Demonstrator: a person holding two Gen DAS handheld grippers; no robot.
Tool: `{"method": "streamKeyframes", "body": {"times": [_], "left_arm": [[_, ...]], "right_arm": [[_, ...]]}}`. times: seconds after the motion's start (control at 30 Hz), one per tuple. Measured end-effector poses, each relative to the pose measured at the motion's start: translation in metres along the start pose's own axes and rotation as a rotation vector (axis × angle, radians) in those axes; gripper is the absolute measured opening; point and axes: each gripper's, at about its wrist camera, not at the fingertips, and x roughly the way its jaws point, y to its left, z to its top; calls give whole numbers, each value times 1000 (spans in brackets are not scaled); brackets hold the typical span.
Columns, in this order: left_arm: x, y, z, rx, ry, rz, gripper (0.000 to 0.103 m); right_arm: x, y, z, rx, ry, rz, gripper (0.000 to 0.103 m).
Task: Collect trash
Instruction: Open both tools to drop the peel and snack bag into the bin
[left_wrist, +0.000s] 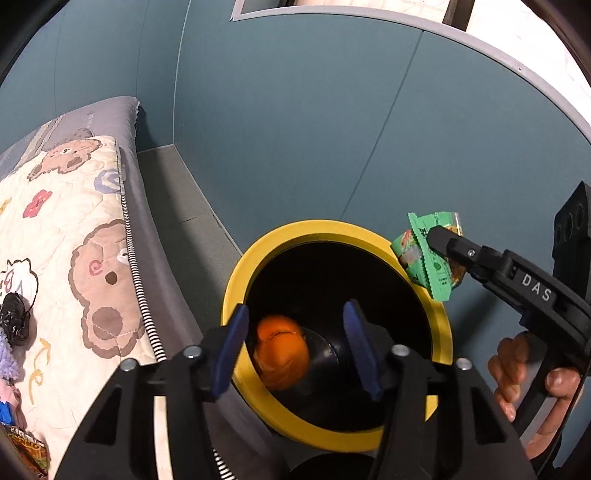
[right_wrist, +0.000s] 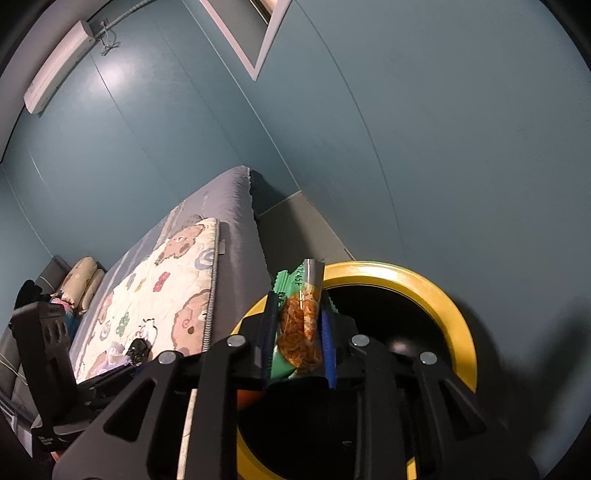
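Observation:
A black bin with a yellow rim stands on the floor beside the bed; it also shows in the right wrist view. An orange lump lies at its bottom. My left gripper is open and empty, its blue pads over the bin's mouth. My right gripper is shut on a green snack wrapper with orange print. In the left wrist view the right gripper holds that wrapper above the bin's right rim.
The bed with a bear-print quilt lies left of the bin. A black crumpled piece and other small things sit on the quilt. Teal walls stand close behind the bin.

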Motion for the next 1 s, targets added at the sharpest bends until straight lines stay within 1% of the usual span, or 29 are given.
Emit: {"method": "streamKeyframes", "body": {"times": [0.1,0.17,0.3,0.37,0.47,0.53,0.7,0.73,0.87,1.0], "left_arm": [[-8,-5,-2,-2,-14,9,64],[-13,-4,-4,-7,-22,11,67],[-25,0,-6,-15,-47,36,76],[-31,2,-7,-15,-61,54,81],[-43,9,-10,-24,-86,81,84],[-51,13,-13,-34,-98,95,88],[-78,26,-27,-29,-144,152,93],[-86,30,-32,-28,-158,171,94],[-104,49,-39,-41,-178,207,94],[-129,79,-49,-92,-201,248,95]], "right_arm": [[1,0,2,7,-5,-12,27],[-2,-1,1,8,-13,-24,33],[-6,1,2,13,-21,-39,38],[-9,3,1,12,-24,-38,47],[-12,8,-1,8,-29,-44,48],[-13,12,-2,13,-25,-26,48],[-17,30,-6,-11,-19,16,53],[-18,36,-7,-20,-14,29,54],[-17,65,-11,-70,3,83,57],[-18,99,-18,-120,22,136,58]]}}
